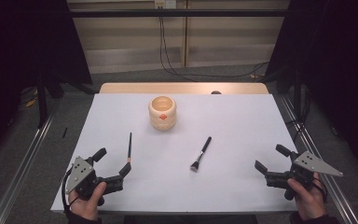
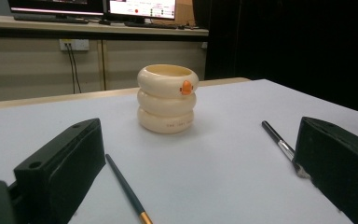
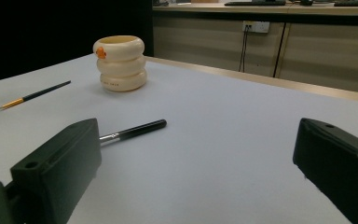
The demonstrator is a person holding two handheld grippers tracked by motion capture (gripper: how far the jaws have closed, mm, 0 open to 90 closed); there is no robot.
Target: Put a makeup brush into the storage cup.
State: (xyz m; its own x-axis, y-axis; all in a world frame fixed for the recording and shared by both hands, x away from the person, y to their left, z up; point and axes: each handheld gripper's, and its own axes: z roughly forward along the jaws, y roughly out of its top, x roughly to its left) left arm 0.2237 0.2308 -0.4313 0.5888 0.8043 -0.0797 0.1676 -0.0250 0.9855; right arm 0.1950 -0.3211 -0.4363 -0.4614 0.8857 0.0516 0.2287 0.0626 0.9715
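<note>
- Nothing of the work looked done yet, as far as could be judged; both brushes lay flat on the white surface [image 1: 242, 186] and the holder stood apart from them, so picking each one up and standing it in the holder seemed wholly left to do
- The left gripper [image 1: 114, 167] rested near the surface's near left corner, held in a hand [image 1: 86, 198]; its fingers [image 2: 60, 168] were spread wide and released, grasping nothing
- The thin paintbrush [image 1: 129, 147], dark-handled with a gold ferrule, lay just ahead of those fingers; in the left gripper view its near end ran in between them [image 2: 126, 191], close beside the left-hand finger, with no contact to be made out
- The right gripper [image 1: 269, 162] sat near the near right corner in the other hand [image 1: 307, 198]; its fingers [image 3: 56, 163] were likewise released and empty
- The makeup brush [image 1: 201, 153], black-handled with a silver ferrule, lay well ahead of the right gripper, toward the middle; in the right gripper view its bristle end passed behind one finger, the handle [image 3: 137, 129] pointing away
- The cream ringed brush holder [image 1: 162, 112], with a small orange mark on its side, stood upright well beyond both pairs of fingers, toward the far edge; what showed of its inside from above looked empty; its bottom was not fully visible
</note>
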